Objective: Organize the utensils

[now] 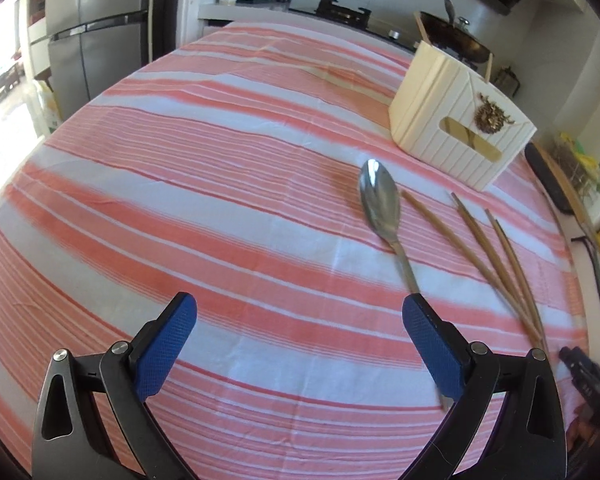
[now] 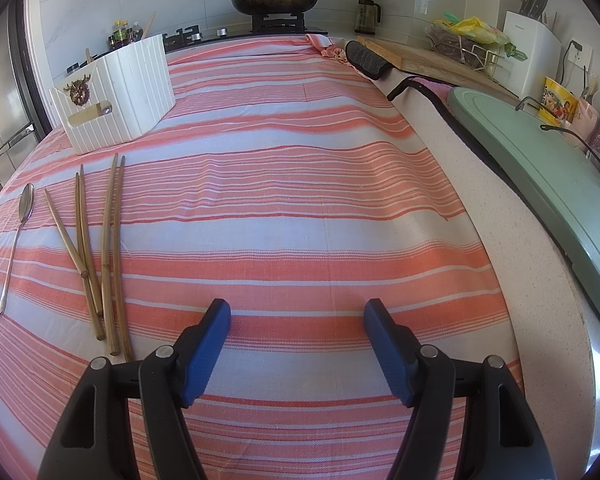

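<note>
A steel spoon (image 1: 380,200) lies on the striped cloth (image 1: 220,200), bowl pointing away. Its handle runs down under the right finger of my left gripper (image 1: 299,300), which is open with nothing between its blue pads. Several wooden chopsticks (image 1: 496,264) lie fanned out to the right of the spoon. Behind them stands a white ribbed utensil holder (image 1: 460,120). In the right wrist view the spoon (image 2: 20,220), the chopsticks (image 2: 100,248) and the holder (image 2: 116,92) are all on the left. My right gripper (image 2: 297,306) hangs open over bare cloth, to the right of the chopsticks.
A lidded pan (image 2: 276,0) sits on the stove beyond the table. A green board (image 2: 540,168), a wooden cutting board (image 2: 420,56) and a knife block (image 2: 532,52) line the right counter. A fridge (image 1: 92,52) stands at the far left.
</note>
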A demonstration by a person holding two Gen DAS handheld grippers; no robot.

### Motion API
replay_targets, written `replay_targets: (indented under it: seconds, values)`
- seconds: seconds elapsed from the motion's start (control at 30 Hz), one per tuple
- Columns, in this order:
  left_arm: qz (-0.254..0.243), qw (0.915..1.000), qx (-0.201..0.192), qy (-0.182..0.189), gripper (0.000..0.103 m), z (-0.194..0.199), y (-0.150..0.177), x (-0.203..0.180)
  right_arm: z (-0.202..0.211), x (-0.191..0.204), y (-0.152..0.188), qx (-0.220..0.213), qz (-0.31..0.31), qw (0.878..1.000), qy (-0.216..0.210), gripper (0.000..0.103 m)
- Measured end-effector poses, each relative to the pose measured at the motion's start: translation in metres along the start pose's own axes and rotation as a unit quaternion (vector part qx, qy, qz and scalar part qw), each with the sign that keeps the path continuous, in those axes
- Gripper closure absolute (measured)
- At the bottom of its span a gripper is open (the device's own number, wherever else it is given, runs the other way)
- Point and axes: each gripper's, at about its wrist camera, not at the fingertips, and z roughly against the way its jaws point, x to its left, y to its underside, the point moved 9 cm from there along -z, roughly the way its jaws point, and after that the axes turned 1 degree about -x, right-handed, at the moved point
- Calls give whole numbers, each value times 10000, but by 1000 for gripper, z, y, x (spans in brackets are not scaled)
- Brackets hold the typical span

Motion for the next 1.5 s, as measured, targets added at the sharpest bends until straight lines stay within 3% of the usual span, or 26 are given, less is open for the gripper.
replay_targets:
  seconds: [0.17, 0.37, 1.17, 1.5]
  values:
    - [-458, 9990, -7, 0, 1, -16, -2, -44, 0, -1, 0, -1, 6, 10000, 5, 32]
    - [-1173, 9901, 93, -762, 0, -38, 7, -56, 0, -1, 0, -1, 6, 10000, 3, 32]
    - [-999, 9925, 124, -689, 0, -29, 4, -2, 0, -1, 0, -6, 6, 10000, 0, 32]
    - [-982, 9927, 103, -698, 0, -30, 4, -1, 1, -2, 0, -7, 6, 10000, -1, 32]
